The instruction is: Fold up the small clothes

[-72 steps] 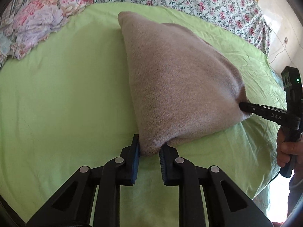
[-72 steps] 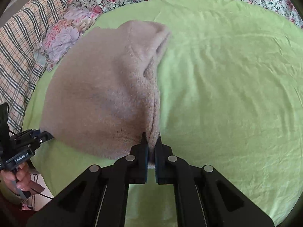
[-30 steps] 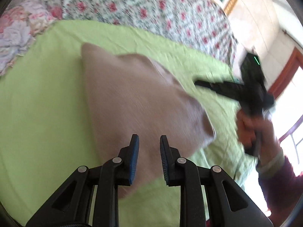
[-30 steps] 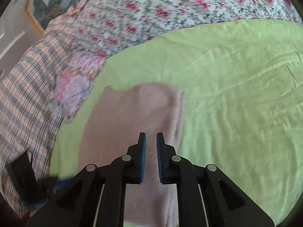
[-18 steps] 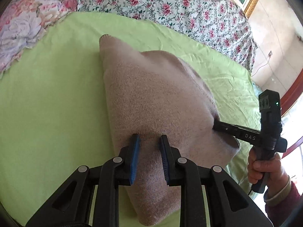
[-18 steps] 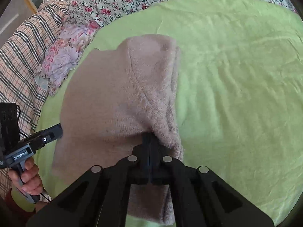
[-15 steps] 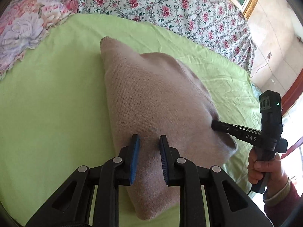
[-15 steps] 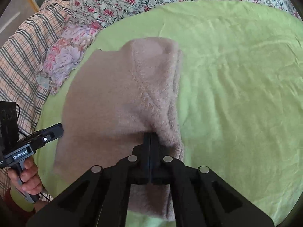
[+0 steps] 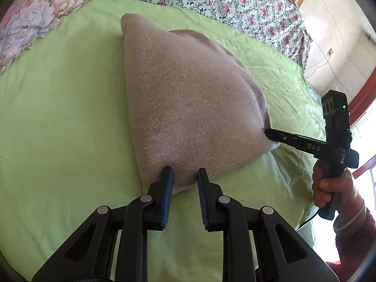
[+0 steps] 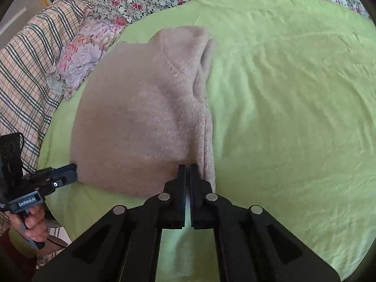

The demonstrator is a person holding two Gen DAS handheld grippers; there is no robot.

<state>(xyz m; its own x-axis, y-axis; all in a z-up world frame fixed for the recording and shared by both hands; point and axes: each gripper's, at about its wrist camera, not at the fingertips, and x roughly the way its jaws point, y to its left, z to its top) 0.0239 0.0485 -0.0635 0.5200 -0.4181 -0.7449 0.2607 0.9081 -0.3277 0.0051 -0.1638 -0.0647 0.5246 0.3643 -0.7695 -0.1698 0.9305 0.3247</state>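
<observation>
Sweater (image 9: 192, 108) corner between parted left claw (image 9: 184, 176); right claw (image 10: 187, 168) pinching edge.

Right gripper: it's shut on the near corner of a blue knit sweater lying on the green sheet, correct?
Not quite: the sweater is beige-pink, not blue, as the right wrist view shows. The rest holds: the right gripper is shut on its near corner, and it lies on the green sheet.
</observation>
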